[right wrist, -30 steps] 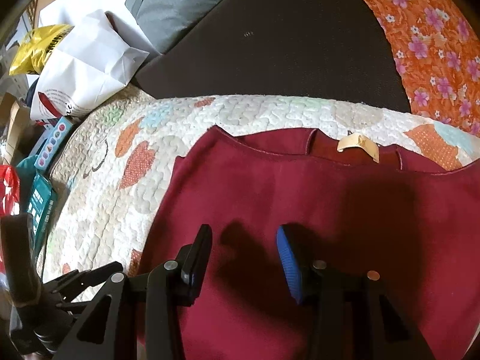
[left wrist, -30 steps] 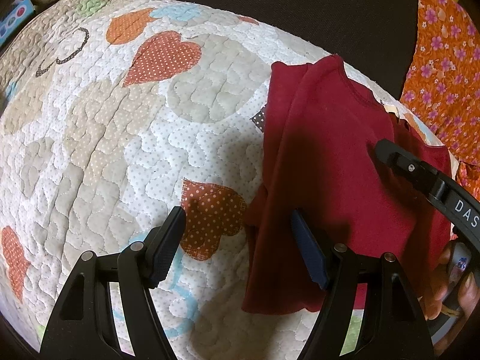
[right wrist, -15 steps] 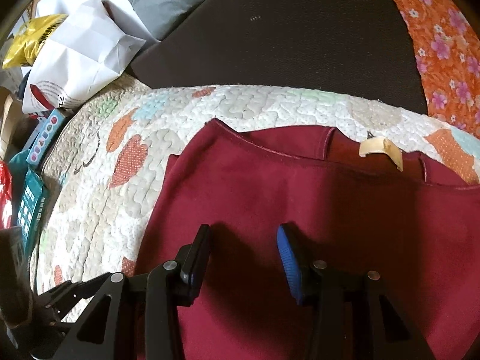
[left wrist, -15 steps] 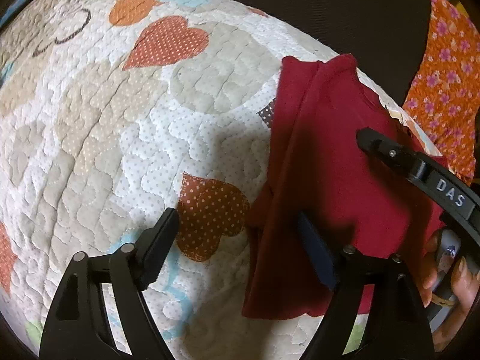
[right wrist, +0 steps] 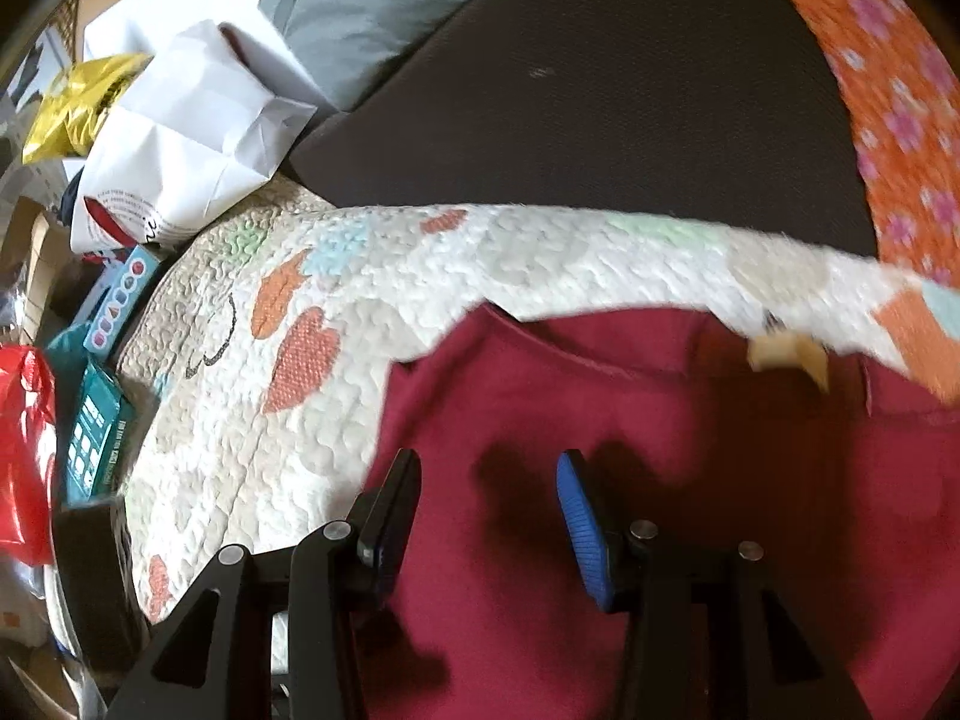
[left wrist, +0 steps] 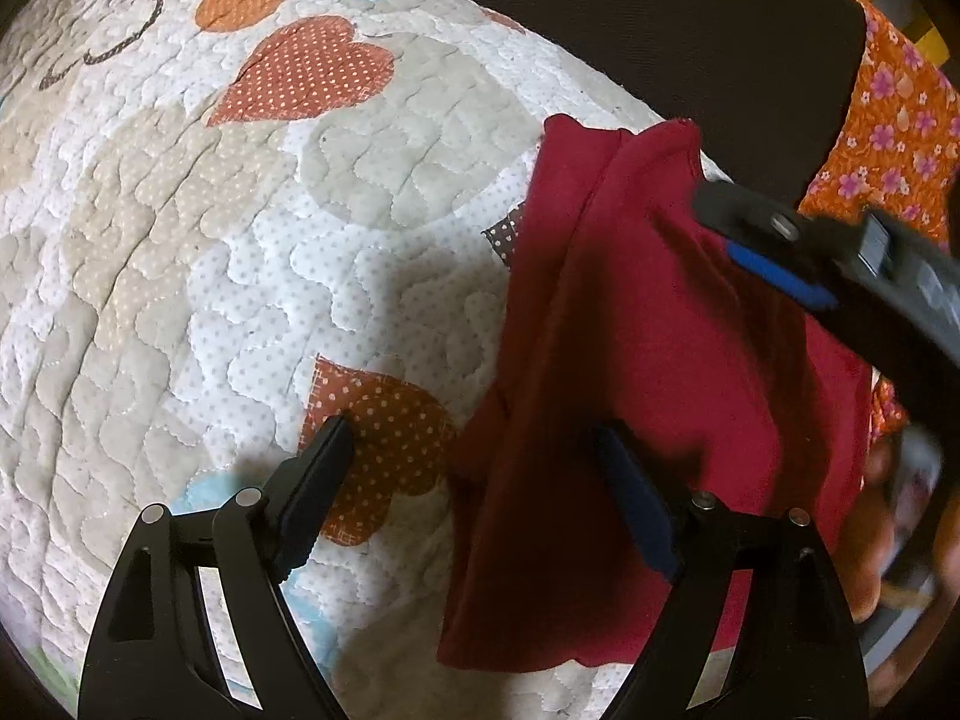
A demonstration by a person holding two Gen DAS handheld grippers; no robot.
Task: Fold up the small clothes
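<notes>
A small dark red shirt (left wrist: 648,336) lies on a white quilt (left wrist: 240,252) with heart patches. Its left part is folded over the body. My left gripper (left wrist: 474,468) is open and empty, low over the shirt's left edge, one finger above the quilt, the other above the cloth. My right gripper (right wrist: 489,480) is open and empty just above the red shirt (right wrist: 690,480), near its left shoulder. The shirt's neck tag (right wrist: 786,354) shows at the far edge. The right gripper also shows in the left wrist view (left wrist: 774,258), over the shirt's right side.
A dark chair back (right wrist: 600,90) stands behind the quilt. An orange flowered cloth (right wrist: 900,120) lies at the right. A white paper bag (right wrist: 186,138), a yellow bag (right wrist: 78,102), boxes (right wrist: 96,438) and a red bag (right wrist: 24,450) crowd the left side.
Both grippers have moved a little forward and lower over the shirt. The right gripper has shifted rightward along the shirt. The shirt itself lies as before.
</notes>
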